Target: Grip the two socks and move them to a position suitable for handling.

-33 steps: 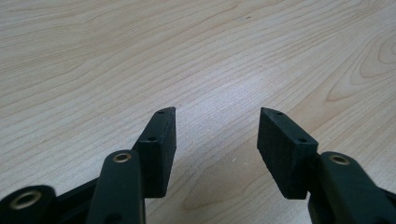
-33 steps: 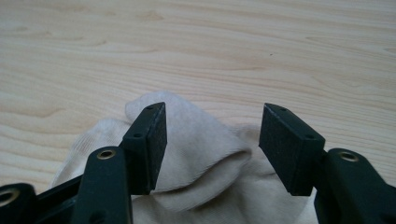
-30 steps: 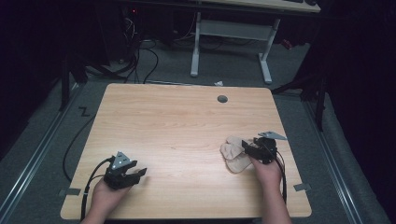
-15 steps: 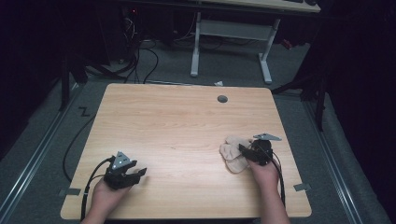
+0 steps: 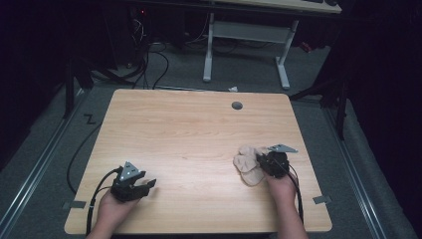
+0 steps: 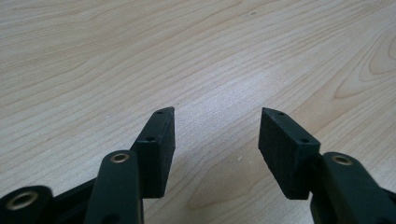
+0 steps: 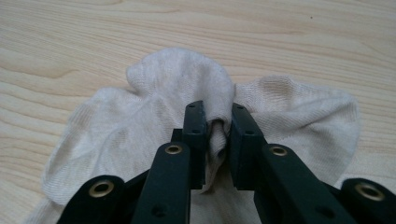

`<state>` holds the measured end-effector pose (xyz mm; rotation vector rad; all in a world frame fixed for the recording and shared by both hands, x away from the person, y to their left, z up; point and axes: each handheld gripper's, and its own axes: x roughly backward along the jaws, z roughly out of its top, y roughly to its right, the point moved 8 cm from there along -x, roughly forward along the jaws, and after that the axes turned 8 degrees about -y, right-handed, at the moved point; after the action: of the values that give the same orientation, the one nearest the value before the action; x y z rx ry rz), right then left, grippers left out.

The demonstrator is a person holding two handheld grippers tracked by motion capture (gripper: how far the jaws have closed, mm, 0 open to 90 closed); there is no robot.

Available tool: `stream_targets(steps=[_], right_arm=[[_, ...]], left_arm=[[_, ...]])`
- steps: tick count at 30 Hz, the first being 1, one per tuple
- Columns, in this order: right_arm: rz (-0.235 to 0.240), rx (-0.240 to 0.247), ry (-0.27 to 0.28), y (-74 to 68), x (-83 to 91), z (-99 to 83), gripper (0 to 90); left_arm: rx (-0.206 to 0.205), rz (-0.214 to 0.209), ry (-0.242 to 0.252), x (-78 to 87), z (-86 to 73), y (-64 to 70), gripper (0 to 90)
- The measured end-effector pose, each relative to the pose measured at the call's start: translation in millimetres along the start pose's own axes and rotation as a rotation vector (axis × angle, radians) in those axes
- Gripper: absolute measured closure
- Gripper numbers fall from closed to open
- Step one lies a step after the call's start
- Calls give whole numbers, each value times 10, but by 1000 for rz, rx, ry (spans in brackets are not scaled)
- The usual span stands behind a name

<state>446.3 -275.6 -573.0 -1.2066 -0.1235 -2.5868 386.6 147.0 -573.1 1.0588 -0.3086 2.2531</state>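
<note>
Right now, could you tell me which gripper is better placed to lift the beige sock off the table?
The right gripper: its jaws are already pinched on a fold of the beige sock. The left gripper sits open over bare table, far across from the sock.

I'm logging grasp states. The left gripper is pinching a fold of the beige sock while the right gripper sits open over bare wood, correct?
The sides are swapped. The right gripper is pinching a fold of the beige sock, as the right gripper view shows. The left gripper sits open over the bare wood of the table, as the left gripper view shows.
</note>
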Motion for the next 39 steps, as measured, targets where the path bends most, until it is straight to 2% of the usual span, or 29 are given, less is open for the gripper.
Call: stream_targets(steps=[6, 9, 20, 24, 25, 28, 32, 39], right_arm=[[0, 8, 15, -43, 51, 12, 787], [-6, 15, 14, -46, 52, 8, 733], [-25, 9, 26, -42, 71, 19, 646], [-31, 11, 24, -44, 65, 20, 653], [-30, 20, 27, -50, 74, 22, 721], [-26, 35, 29, -78, 95, 32, 792], [-21, 46, 55, -126, 159, 68, 806], [9, 36, 101, -173, 265, 110, 808]], left_arm=[[1, 1, 0, 0, 0, -3, 465], [-1, -1, -2, -4, -1, 1, 465], [-2, 5, -2, -6, -2, -5, 462], [-1, 8, 1, 2, 0, -9, 462], [2, 8, 5, 4, 2, -10, 462], [1, 10, 6, 8, 4, -13, 462], [0, 10, 7, 13, 6, -11, 463], [2, 11, 9, 11, 7, -14, 463]])
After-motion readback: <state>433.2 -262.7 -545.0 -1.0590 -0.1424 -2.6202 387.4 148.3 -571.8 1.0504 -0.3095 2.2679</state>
